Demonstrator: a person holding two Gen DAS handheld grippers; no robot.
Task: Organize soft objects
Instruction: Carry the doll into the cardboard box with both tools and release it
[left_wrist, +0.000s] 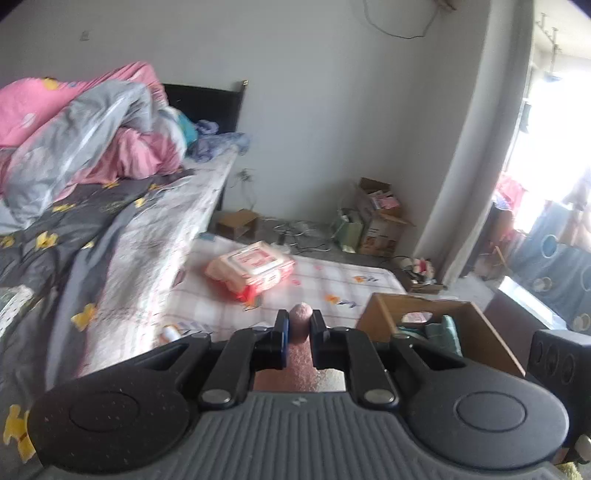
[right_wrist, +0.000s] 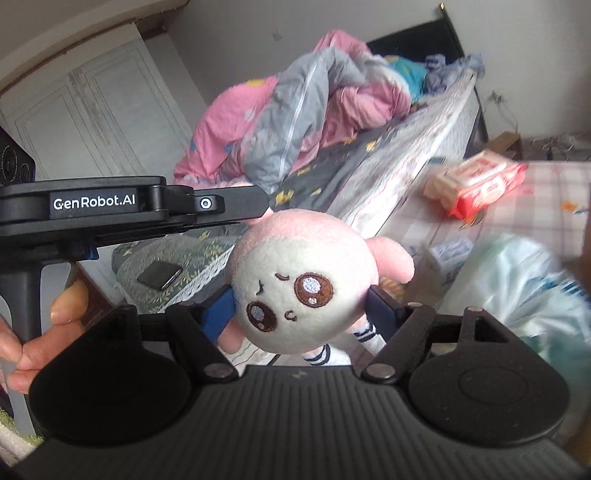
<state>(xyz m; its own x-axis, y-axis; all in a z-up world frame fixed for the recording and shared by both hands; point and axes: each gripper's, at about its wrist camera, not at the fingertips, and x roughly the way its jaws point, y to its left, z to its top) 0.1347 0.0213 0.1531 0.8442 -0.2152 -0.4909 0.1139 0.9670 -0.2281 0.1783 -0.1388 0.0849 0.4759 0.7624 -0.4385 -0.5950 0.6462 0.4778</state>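
Pink plush doll (right_wrist: 301, 284), face toward the camera, pinched by both grippers: right gripper (right_wrist: 301, 306) clamps its head, left gripper (left_wrist: 298, 326) grips a limb from the side.

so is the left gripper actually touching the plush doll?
Touching. In the left wrist view, the left gripper has its fingers closed on a pink part of the plush doll; the right wrist view shows its tip at the doll's head.

both claws (left_wrist: 298, 328) (right_wrist: 301, 314) clamped tight

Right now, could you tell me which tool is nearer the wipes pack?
Left, probably: left tool pinches the plush far side, pack straight ahead; right tool grips its head.
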